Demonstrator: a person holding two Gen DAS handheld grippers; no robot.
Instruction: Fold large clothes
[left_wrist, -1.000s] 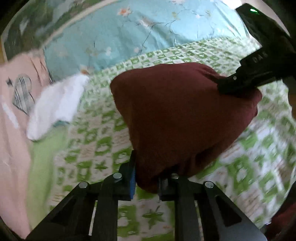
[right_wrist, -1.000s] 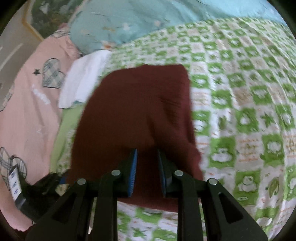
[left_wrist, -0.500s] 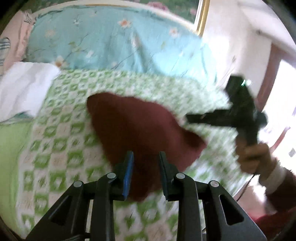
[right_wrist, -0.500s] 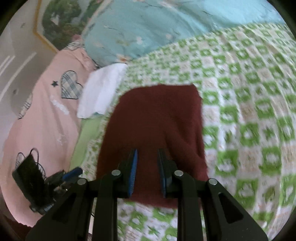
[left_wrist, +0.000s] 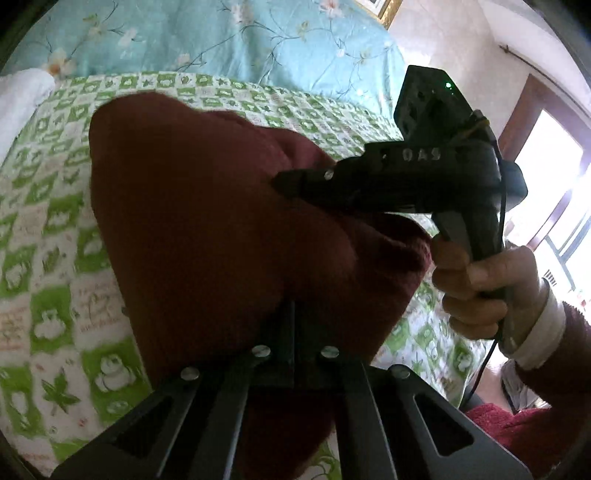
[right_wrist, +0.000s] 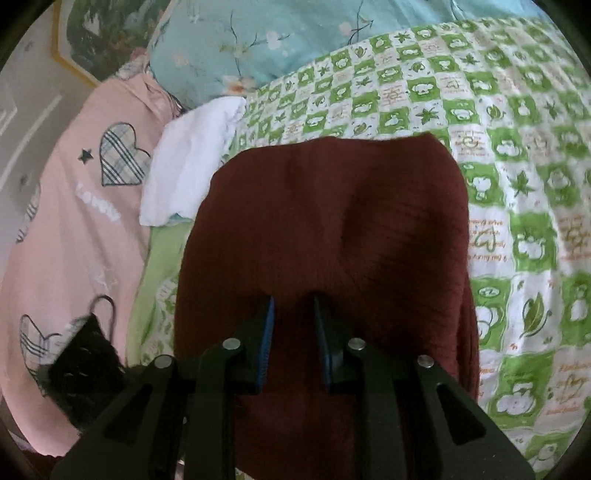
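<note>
A dark red knitted garment (left_wrist: 207, 221) lies folded in a block on the green-and-white checked bedspread (left_wrist: 44, 229). My left gripper (left_wrist: 293, 306) has its fingers closed together, pressed on the garment's near edge. The right gripper (left_wrist: 280, 181) shows in the left wrist view, held by a hand, its tip on the garment's far right part. In the right wrist view the garment (right_wrist: 332, 229) fills the middle, and the right gripper (right_wrist: 291, 299) hovers over its near part with the blue-padded fingers (right_wrist: 267, 325) a little apart and nothing between them.
A light blue floral quilt (right_wrist: 258, 40) lies at the head of the bed. A white folded cloth (right_wrist: 188, 162) and a pink heart-print cover (right_wrist: 74, 206) lie left of the garment. A window (left_wrist: 554, 192) is at the right.
The left gripper moved back in close and its fingers closed on the garment's near edge. The right gripper came down closer over the garment and reaches onto it.
</note>
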